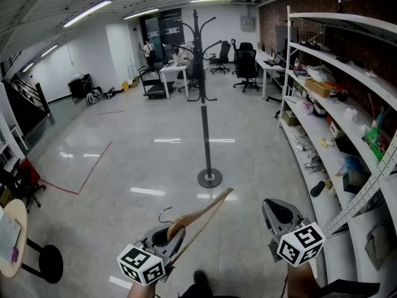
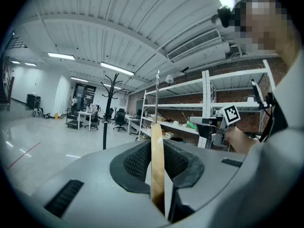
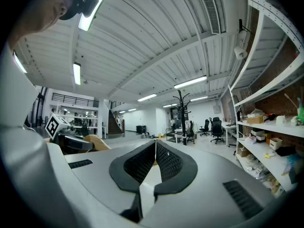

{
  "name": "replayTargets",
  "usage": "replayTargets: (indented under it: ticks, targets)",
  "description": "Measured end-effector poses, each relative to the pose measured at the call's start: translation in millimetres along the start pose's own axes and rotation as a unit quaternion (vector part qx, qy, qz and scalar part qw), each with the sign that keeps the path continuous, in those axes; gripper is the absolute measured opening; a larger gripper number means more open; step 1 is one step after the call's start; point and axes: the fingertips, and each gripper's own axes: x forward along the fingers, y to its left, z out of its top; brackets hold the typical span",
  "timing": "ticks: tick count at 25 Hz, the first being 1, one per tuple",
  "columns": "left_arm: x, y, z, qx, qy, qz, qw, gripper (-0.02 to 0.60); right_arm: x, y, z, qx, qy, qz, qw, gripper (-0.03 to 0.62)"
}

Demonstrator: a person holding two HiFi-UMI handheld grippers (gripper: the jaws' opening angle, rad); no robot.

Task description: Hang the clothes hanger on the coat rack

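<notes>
A tall black coat rack (image 1: 204, 92) stands on the floor straight ahead, its round base (image 1: 209, 178) a few steps off. My left gripper (image 1: 169, 234) is low at the left, shut on the wooden clothes hanger (image 1: 203, 214), whose arm slants up to the right and whose metal hook curls to the left. In the left gripper view the hanger's wood (image 2: 157, 167) stands edge-on between the jaws, with the rack (image 2: 106, 110) far off. My right gripper (image 1: 276, 211) is low at the right, shut with nothing in it; the rack (image 3: 181, 110) shows small beyond its tips (image 3: 155, 148).
White shelving (image 1: 347, 98) loaded with boxes and small items runs along the right wall. Desks and office chairs (image 1: 247, 64) stand at the back. A round stool (image 1: 43, 259) and table edge sit at the near left. Red tape lines mark the glossy floor.
</notes>
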Motion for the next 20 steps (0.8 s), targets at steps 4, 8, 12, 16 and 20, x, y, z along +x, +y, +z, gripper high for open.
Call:
replayTargets:
  ticks: [4,8,12,16,20]
  targets:
    - [27,27,7,0.005,-0.003,-0.017,0.9998,0.054,37,-23,0,-0.003,0.001,-0.019,1.000,0.008]
    - [51,70,19,0.018,-0.002,-0.031,0.9994,0.054,90,-34,5,0.003,-0.005,-0.022,1.000,0.008]
    - [81,117,34,0.016,-0.002,-0.038,0.9991,0.052,148,-45,13,0.000,-0.004,-0.022,1.000,0.008]
    - [104,154,45,0.015,0.001,-0.048,0.9987,0.052,193,-49,19,-0.013,-0.007,-0.019,1.000,0.008]
    - [129,176,51,0.011,0.006,-0.054,0.9984,0.052,229,-61,22,-0.013,0.001,-0.020,1.000,0.008]
